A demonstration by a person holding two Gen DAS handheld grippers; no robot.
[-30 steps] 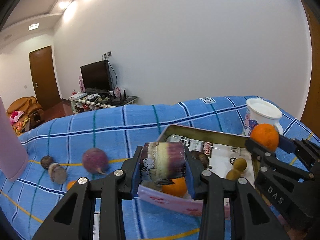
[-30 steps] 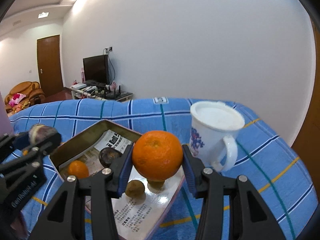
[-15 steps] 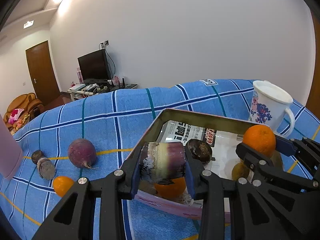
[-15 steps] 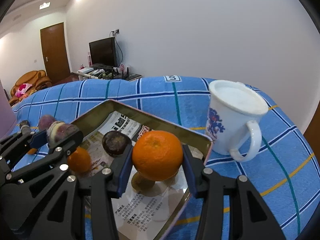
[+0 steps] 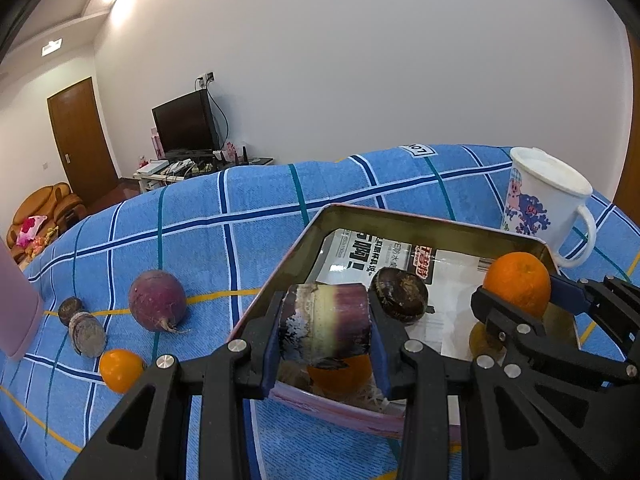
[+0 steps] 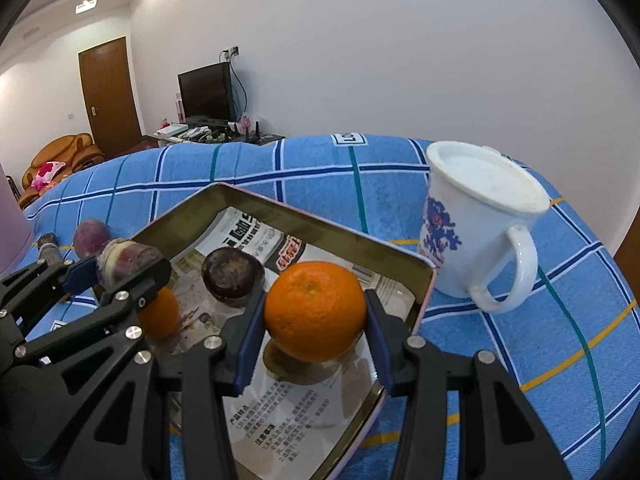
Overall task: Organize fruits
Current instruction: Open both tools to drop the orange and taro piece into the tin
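Observation:
My left gripper (image 5: 324,330) is shut on a purple and cream sugarcane piece (image 5: 326,326) and holds it over the near left corner of the metal tray (image 5: 280,276). My right gripper (image 6: 314,318) is shut on a large orange (image 6: 315,316) over the tray's right part (image 6: 424,292). The tray is lined with newspaper and holds a dark round fruit (image 6: 232,276) and a small orange (image 6: 160,312). In the left wrist view the right gripper (image 5: 520,300) shows at the right with its orange (image 5: 516,282).
A white mug (image 6: 476,224) stands right of the tray. On the blue checked cloth left of the tray lie a purple radish (image 5: 157,300), a small orange (image 5: 120,370) and two dark chunks (image 5: 86,336). A pink object (image 5: 16,312) stands at the far left.
Both grippers have moved forward and lower over the tray, each still holding its item. The mug and tray look nearer.

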